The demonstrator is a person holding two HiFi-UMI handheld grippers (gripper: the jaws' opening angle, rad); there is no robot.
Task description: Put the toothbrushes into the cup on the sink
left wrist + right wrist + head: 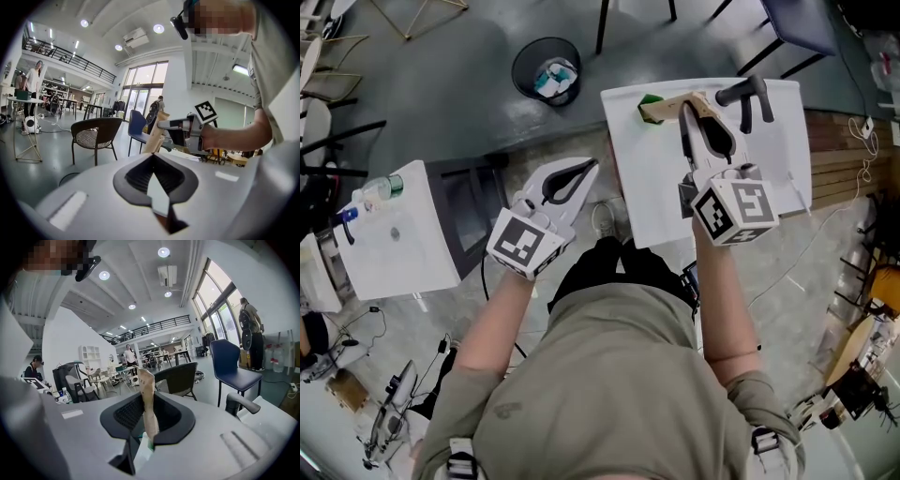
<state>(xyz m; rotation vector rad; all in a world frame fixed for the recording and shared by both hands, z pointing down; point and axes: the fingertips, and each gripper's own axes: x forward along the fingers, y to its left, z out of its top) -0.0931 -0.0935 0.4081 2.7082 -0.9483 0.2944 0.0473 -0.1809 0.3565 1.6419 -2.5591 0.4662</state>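
My right gripper (690, 112) is shut on a toothbrush in a tan paper packet (663, 109) with a green end, held over the white sink top (647, 187) near the black faucet (744, 93). In the right gripper view the packet (145, 385) stands up from between the jaws. My left gripper (587, 171) hangs left of the sink over the floor, its jaws together with nothing between them (153, 158). The left gripper view shows the right gripper (185, 131) with the packet (156, 132) from the side. No cup shows in any view.
A black waste bin (547, 69) stands on the floor beyond the left gripper. A white cabinet (398, 234) with a bottle on it is at the left. Chairs (96, 136) and tables fill the room behind. Wooden slats (839, 164) lie right of the sink.
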